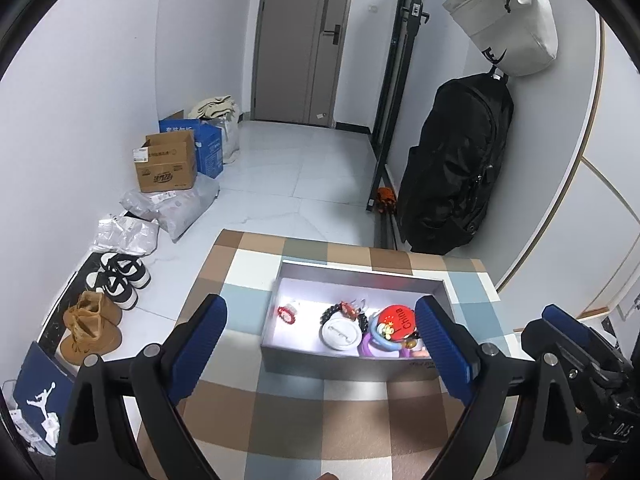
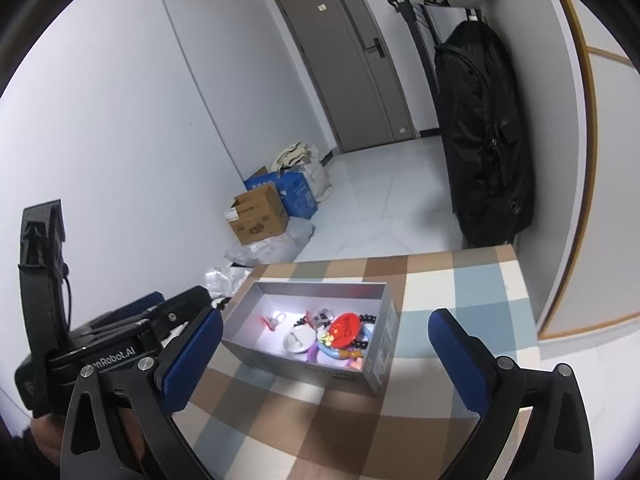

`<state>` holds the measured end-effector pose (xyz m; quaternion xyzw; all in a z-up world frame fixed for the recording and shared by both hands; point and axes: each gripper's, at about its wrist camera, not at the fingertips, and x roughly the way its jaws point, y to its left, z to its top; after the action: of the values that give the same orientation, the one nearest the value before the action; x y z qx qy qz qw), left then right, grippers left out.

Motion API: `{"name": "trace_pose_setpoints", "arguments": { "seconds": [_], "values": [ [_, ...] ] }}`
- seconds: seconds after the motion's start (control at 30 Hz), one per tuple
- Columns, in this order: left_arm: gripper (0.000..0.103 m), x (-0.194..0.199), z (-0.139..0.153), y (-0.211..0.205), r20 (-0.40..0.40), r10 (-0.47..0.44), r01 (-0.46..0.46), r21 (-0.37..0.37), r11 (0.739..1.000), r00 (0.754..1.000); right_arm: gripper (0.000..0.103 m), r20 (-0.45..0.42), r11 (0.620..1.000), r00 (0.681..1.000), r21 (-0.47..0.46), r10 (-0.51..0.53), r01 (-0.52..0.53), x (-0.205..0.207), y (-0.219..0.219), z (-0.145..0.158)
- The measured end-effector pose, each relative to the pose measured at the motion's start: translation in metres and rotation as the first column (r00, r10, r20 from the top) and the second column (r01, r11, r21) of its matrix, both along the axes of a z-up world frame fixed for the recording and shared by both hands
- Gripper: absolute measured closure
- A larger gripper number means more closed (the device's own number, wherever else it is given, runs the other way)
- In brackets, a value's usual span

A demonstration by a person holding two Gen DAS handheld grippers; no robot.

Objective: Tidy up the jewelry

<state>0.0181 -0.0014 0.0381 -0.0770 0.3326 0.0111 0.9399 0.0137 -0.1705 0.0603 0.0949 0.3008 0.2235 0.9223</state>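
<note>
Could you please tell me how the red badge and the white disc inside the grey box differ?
The red badge is oval with yellow stars and white lettering; the white disc is round and almost plain. The badge lies toward the right end of the grey box, resting on a purple ring; the disc lies nearer the middle, by the black beads. Both lie flat inside the box.

Home entryway, grey front door (image 1: 306, 40), shoes (image 1: 120, 276) (several pairs), hung backpack (image 1: 456, 160), parcel boxes (image 1: 166, 166)

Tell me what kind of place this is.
Likely a home entryway: a closed door, shoes lined along the wall, delivery cartons on the floor, and a backpack hanging beside it.
</note>
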Motion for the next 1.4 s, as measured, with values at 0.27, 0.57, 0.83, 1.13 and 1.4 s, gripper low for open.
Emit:
{"name": "trace_pose_setpoints", "arguments": {
  "seconds": [0.27,0.57,0.83,1.13,1.4],
  "values": [
    [0.011,-0.009,-0.001,-0.002,0.013,0.005,-0.005,0.012,1.0,1.0,0.0,0.013,1.0,1.0,-0.027,0.001,0.0,-0.007,0.001,-0.001],
    [0.011,-0.013,-0.001,-0.003,0.035,0.024,-0.025,0.028,0.999,0.999,0.0,0.008,0.999,1.0,-0.033,-0.005,0.005,-0.008,-0.001,-0.004],
    [0.011,-0.011,-0.003,-0.006,0.021,0.006,-0.007,0.023,1.0,1.0,0.0,-0.002,0.999,1.0,-0.034,-0.013,0.013,-0.006,-0.003,-0.006],
    [0.011,-0.012,-0.001,-0.009,0.026,-0.001,0.001,0.021,1.0,1.0,0.0,-0.011,0.999,1.0,-0.034,-0.011,0.011,-0.006,-0.002,-0.007],
    [0.011,-0.012,-0.002,-0.007,0.014,-0.002,0.002,0.007,1.0,1.0,0.0,-0.017,0.999,1.0,-0.036,-0.014,0.014,-0.006,-0.002,-0.008]
  ]
}}
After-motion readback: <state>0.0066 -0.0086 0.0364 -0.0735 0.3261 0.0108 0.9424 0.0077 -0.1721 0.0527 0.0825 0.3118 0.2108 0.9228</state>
